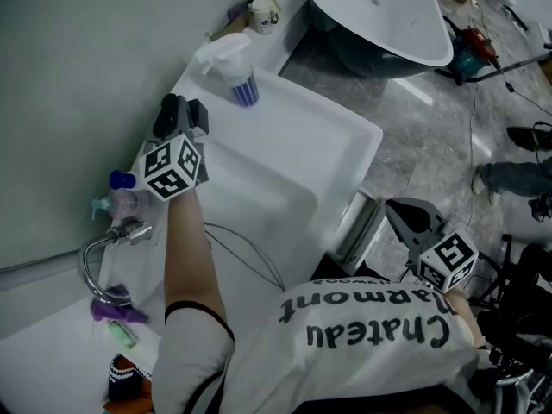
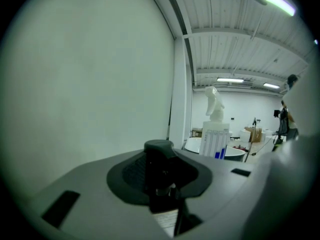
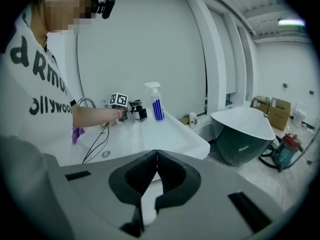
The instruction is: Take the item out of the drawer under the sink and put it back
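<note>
- Nearest, lower right of the head view: my shirt (image 1: 371,335), hiding whatever lies under it.
- Just beyond it, centre right: my right gripper (image 1: 398,212), tips pressed together with nothing between them. It hangs beside a grey edge under the sink's rim that I take for the drawer (image 1: 360,231). I cannot tell how far out the drawer stands.
- Centre: a cable (image 1: 250,261), trailing loose across the sink (image 1: 336,136).
- Centre left, over the sink's back edge: my left gripper (image 1: 184,110), jaws at a middling gap and clamped on the item (image 2: 159,164), a small black block. The item is therefore out of the drawer and up by the wall.
- Lower left: the tap (image 1: 90,270).
- Top centre: a spray bottle (image 1: 235,72), near the left gripper's tips.
- Top right, well apart: a bathtub (image 1: 388,15).

Hazards, as I judge them:
- The item is held only at the tips, so a knock on the sink's rim on the way back could drop it into the basin.
- A careless swing could tip the spray bottle.
- My arm could snag the cable.
- My right gripper must open before it can work the drawer.
</note>
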The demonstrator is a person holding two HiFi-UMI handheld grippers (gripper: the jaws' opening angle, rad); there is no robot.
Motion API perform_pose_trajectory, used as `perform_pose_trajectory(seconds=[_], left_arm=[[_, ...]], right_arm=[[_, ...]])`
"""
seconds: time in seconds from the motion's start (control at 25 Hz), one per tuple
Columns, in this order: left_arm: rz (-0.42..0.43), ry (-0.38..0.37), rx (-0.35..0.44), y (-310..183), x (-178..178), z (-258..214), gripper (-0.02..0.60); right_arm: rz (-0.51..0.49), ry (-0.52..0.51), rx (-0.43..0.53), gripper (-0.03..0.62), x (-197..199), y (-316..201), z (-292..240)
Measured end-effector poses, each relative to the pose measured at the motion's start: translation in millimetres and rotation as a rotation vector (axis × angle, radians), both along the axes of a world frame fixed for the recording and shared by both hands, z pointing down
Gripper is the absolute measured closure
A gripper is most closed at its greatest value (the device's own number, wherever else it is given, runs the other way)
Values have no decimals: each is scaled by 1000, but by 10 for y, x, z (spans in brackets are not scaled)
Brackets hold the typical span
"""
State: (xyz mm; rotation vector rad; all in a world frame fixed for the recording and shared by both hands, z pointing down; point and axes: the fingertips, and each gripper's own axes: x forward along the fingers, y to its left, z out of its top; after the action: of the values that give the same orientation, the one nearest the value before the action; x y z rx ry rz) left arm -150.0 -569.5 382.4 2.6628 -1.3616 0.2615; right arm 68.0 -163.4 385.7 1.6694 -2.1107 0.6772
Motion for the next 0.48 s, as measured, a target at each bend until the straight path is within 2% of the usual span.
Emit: perform_pose_trajectory(seconds=[0.48], left_arm=[[14,-14,-26,-86,110,140,477]], right_arm=[[53,-50,3,583,30,22,59]])
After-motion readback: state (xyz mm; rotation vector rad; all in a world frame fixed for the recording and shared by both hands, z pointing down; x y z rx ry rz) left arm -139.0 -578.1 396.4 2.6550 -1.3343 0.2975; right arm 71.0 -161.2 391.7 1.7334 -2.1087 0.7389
